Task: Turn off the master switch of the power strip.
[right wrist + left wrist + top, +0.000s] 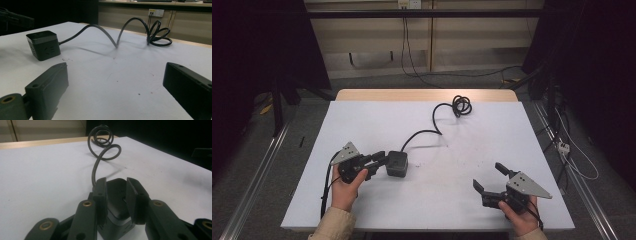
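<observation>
A black cube-shaped power block (pixel 396 163) sits on the white table (pixel 377 120), left of centre. Its black cable (pixel 435 116) arcs away to a coil (pixel 461 105) near the far edge. My left gripper (pixel 382 160) rests against the cube's left side. In the left gripper view its jaws stand a narrow gap apart at the cube (pixel 117 195), which looks wider than that gap, so the left gripper (pixel 116 185) holds nothing. My right gripper (pixel 489 176) stands wide open over bare table at the front right. The right gripper view has the cube (pixel 43 45) and the cable (pixel 125 26) beyond the right gripper (pixel 116 75).
A wooden strip (pixel 427 95) borders the table's far edge. Cables lie on the floor behind it, and a white power strip (pixel 563 146) lies on the floor to the right. A wall socket (pixel 155 12) is in the right gripper view. Small dark specks mark the table's middle.
</observation>
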Demonstrator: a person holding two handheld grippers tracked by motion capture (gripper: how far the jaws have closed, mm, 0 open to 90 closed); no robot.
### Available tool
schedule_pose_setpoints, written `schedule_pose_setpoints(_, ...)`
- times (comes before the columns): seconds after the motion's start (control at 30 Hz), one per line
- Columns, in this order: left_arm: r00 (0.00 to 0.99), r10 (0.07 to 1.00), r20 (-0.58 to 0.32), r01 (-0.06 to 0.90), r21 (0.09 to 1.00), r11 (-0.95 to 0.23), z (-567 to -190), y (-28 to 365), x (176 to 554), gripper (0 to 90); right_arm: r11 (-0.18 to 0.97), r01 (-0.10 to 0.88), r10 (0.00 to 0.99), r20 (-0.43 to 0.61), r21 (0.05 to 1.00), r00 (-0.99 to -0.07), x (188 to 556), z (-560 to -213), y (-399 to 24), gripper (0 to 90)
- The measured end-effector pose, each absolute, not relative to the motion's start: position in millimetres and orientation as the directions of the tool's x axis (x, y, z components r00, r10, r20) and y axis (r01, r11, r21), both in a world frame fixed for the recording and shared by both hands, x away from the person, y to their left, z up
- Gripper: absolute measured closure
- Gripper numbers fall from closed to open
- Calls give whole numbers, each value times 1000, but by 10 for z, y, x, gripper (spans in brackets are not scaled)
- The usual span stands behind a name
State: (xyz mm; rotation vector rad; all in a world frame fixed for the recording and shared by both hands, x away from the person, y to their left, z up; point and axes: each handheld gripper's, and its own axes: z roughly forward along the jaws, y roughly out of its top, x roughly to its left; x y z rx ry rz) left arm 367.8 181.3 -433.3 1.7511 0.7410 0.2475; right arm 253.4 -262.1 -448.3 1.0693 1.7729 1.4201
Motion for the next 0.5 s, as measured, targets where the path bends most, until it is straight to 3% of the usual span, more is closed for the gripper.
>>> schedule_pose_setpoints(0.5, 785, 587, -199, 354, 921, -160, -4332, 1760, 3713, 796, 94, 210, 878, 18, 973, -478, 2532, -4480, -2626, 55)
